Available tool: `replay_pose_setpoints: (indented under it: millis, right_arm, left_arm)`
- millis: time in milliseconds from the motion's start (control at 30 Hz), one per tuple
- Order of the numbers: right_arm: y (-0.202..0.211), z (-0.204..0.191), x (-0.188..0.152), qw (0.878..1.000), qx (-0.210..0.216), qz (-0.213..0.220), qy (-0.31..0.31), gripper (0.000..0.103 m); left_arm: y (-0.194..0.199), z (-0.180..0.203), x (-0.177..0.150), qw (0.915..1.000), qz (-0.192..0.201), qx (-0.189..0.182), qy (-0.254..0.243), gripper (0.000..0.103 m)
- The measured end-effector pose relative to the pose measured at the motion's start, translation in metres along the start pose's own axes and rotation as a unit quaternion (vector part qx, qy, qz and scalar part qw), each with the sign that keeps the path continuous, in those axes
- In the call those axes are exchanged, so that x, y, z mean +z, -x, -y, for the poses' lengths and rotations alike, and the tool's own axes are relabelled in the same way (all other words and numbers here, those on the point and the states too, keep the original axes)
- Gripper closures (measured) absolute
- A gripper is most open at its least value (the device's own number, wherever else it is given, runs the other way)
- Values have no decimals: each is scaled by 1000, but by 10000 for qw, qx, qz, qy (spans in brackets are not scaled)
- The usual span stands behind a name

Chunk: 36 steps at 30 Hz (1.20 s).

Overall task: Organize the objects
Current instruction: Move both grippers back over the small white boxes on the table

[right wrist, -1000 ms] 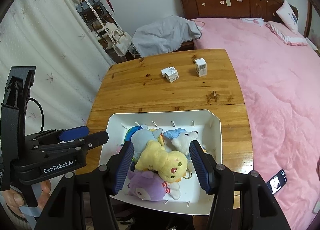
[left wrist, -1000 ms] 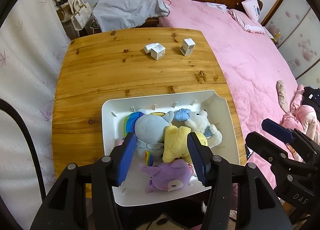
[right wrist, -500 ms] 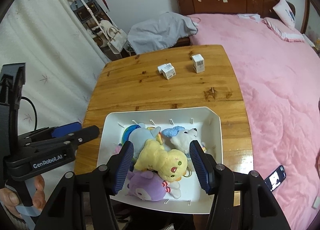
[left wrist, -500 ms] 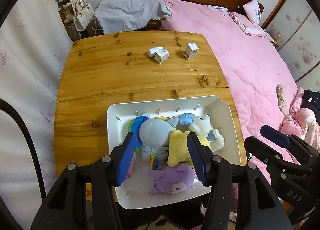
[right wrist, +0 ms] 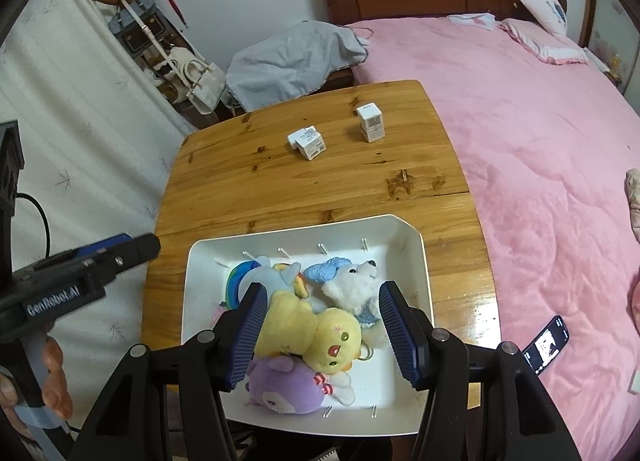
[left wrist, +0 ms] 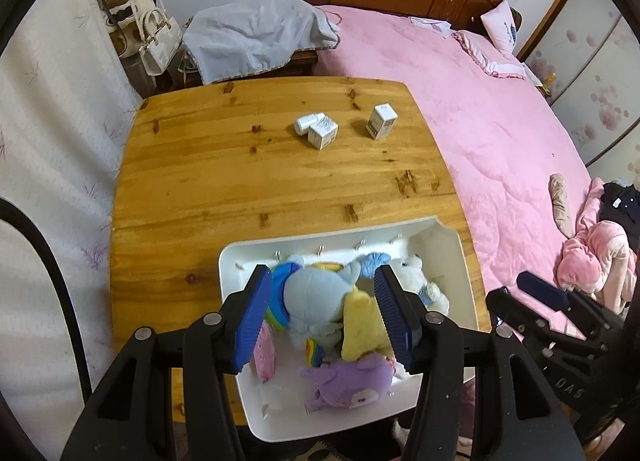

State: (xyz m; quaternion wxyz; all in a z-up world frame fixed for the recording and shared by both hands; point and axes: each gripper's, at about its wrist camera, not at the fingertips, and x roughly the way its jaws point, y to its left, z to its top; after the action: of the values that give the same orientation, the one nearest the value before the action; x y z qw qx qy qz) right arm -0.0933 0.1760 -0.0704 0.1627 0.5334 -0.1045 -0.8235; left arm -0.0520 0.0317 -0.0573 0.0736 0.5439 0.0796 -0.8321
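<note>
Holding both claws spread and empty above the tray (left wrist: 460, 249) of plush toys (right wrist: 316, 333) at the desk's (left wrist: 224, 181) near edge, I see boxes (left wrist: 322, 132) far behind.

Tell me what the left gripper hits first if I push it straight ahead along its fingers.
Most likely the blue plush in the white tray: it sits between the open left gripper fingers, with the yellow plush beside it. Depth is unclear.
</note>
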Motion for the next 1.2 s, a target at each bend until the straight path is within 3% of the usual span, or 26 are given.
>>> replay_pose_setpoints:
  millis: [367,700,967,1200]
  right_arm:
    - [-15,-1,30,9997,-214,103,90,44]
    - [-24,11,99,9955,-736,459,390,44]
    - [-65,32,156,9919,-947,537,648,44]
    - [-131,59,194,9913,-663,315,1095,44]
  left_arm:
    - [-12,12,65,9982,121,-105,-574,38]
    - [-59,17,132,9965,-168,-619,-545,37]
    - [-125,3,172,9952,-520,-770,319,37]
    - [-191,-10,183,9877,-833,-439,1246,37]
